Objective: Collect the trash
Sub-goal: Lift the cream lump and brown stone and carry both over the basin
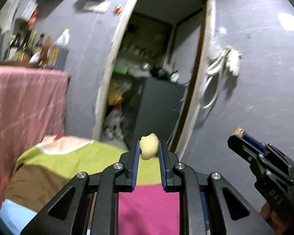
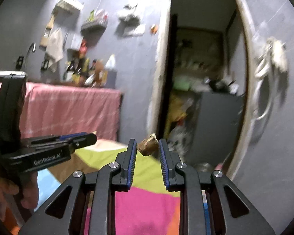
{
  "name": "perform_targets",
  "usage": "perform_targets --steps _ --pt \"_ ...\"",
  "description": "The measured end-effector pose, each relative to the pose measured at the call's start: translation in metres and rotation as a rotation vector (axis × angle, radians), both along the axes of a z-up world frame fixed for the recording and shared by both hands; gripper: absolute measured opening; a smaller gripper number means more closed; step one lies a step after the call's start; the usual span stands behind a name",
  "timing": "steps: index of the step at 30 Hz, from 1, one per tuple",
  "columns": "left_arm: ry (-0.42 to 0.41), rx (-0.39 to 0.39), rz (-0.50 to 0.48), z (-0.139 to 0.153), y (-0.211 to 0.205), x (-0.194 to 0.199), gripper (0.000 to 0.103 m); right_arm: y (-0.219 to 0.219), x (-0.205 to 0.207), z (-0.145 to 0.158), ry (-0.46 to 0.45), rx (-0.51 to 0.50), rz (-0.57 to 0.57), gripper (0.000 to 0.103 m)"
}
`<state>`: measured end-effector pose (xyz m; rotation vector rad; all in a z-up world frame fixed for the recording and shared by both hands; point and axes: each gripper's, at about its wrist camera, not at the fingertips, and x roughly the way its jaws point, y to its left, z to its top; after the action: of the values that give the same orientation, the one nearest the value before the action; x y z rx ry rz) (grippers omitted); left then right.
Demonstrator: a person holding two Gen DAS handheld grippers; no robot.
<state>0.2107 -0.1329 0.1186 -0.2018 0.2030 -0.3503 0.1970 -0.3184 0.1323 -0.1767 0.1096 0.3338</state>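
Note:
My left gripper (image 1: pixel 149 146) is shut on a pale yellow scrap of trash (image 1: pixel 149 146), held in the air above a colourful patchwork cloth (image 1: pixel 68 156). My right gripper (image 2: pixel 147 145) is shut on a brown crumpled scrap (image 2: pixel 148 146), also held above the cloth (image 2: pixel 143 205). The right gripper shows at the right of the left wrist view (image 1: pixel 239 135), with the brown scrap at its tip. The left gripper shows at the left of the right wrist view (image 2: pixel 88 137). Both point toward an open doorway.
A grey wall with an open doorway (image 1: pixel 156 68) lies ahead; behind it are a dark cabinet (image 1: pixel 158 107) and bags. A pink-draped counter (image 1: pixel 25 101) with bottles (image 1: pixel 29 47) stands at left. White cables (image 1: pixel 219 68) hang on the wall at right.

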Motion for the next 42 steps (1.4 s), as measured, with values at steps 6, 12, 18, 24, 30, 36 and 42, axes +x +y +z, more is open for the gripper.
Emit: perform_targets --steps 6,12,18,24,30,36,42 --pt "-0.096 -0.016 -0.061 0.019 -0.045 -0.014 0.016 -0.040 -0.024 0.019 -0.105 0.006 -0.130 0.021" --pt "-0.135 -0.006 -0.101 0.021 -0.093 -0.021 0.016 -0.084 -0.039 0.021 -0.165 0.014 -0.246 0.021" --pt "-0.147 -0.017 -0.098 0.010 -0.137 -0.020 0.016 -0.122 -0.045 0.009 -0.235 0.014 -0.362 0.021" --pt "-0.115 0.005 -0.096 -0.011 -0.166 -0.006 0.016 -0.149 -0.041 -0.015 -0.205 0.020 -0.399 0.021" --pt "-0.077 0.052 -0.089 -0.036 -0.187 0.010 0.016 -0.165 -0.031 -0.045 -0.143 0.045 -0.417 0.021" --pt "-0.013 0.094 -0.094 -0.066 -0.202 0.026 0.016 -0.176 -0.022 -0.071 -0.092 0.079 -0.435 0.021" --pt "0.135 0.139 -0.141 -0.099 -0.217 0.049 0.016 -0.182 -0.008 -0.095 0.009 0.097 -0.429 0.021"
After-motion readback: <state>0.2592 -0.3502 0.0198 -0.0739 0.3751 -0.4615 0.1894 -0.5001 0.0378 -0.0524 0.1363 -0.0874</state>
